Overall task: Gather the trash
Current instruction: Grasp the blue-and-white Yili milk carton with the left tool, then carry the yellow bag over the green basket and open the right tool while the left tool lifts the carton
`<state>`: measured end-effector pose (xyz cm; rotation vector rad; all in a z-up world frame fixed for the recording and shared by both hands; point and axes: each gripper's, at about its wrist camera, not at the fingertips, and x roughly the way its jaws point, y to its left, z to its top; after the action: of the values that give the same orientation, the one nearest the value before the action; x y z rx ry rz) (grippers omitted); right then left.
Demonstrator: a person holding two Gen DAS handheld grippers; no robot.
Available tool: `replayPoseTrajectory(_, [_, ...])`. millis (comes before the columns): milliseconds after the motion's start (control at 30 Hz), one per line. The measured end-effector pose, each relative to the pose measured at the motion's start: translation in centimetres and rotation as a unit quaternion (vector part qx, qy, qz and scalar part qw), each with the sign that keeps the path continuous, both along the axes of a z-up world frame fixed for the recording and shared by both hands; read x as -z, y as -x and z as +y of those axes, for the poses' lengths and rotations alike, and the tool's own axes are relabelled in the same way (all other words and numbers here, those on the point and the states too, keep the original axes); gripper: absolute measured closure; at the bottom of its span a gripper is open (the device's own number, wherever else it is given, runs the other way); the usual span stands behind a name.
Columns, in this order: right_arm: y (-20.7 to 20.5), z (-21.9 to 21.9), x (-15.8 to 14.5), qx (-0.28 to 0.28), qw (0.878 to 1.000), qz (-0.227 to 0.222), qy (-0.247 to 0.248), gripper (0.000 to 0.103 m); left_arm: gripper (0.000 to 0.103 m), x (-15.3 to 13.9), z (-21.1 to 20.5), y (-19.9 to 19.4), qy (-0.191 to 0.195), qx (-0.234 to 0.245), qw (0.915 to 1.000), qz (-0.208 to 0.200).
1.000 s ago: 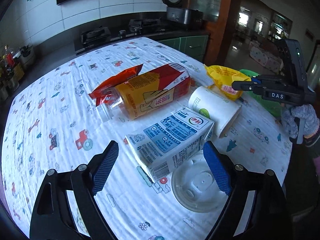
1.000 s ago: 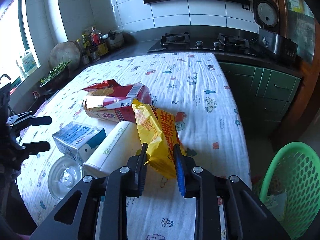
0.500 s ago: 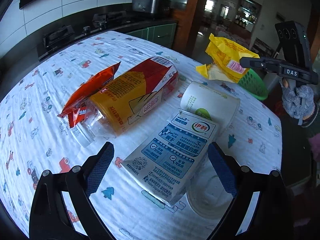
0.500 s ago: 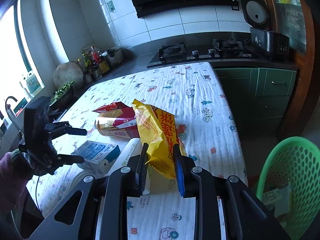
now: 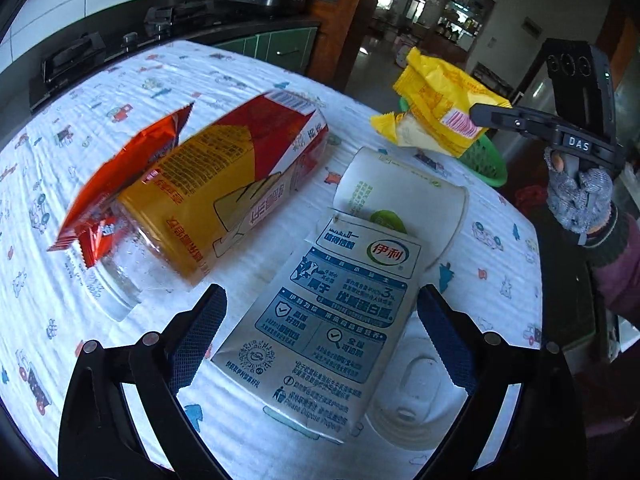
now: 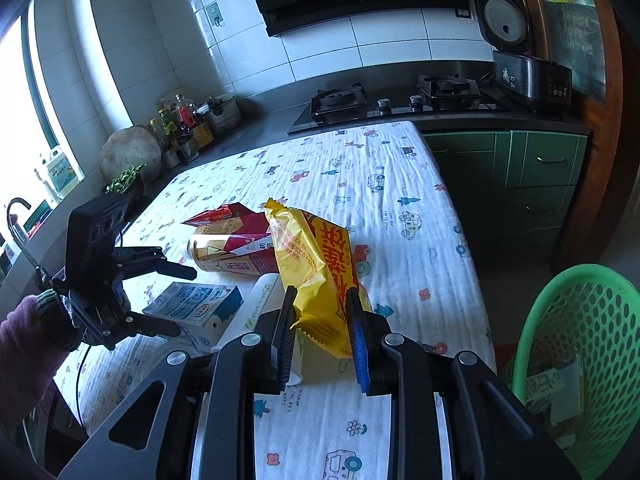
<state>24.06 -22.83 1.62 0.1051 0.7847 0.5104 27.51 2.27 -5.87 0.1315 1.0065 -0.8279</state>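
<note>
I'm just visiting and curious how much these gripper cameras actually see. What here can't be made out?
- Left wrist view: the plastic lid is half hidden under the milk carton.
- Same view: the orange wrapper is motion-blurred; its print is unreadable.
- Right wrist view: the green basket is cut off by the frame edge; its contents are unclear.
- Same view: the paper cup is mostly behind the yellow snack bag.

The tabletop (image 5: 132, 80), under a white cartoon-print cloth, carried a milk carton (image 5: 328, 320), paper cup (image 5: 400, 200), plastic lid (image 5: 416, 404), bottle (image 5: 224, 196) and red wrapper (image 5: 120, 176).
</note>
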Motion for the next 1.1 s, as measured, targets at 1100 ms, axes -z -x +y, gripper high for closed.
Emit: replayPoseTrajectory(1100, [5.2, -6.4, -0.9, 0.06, 0.998, -0.021, -0.014, 0.079, 0.026, -2.3, -0.9, 6.6, -0.045, -0.089, 0.9929, -0.065])
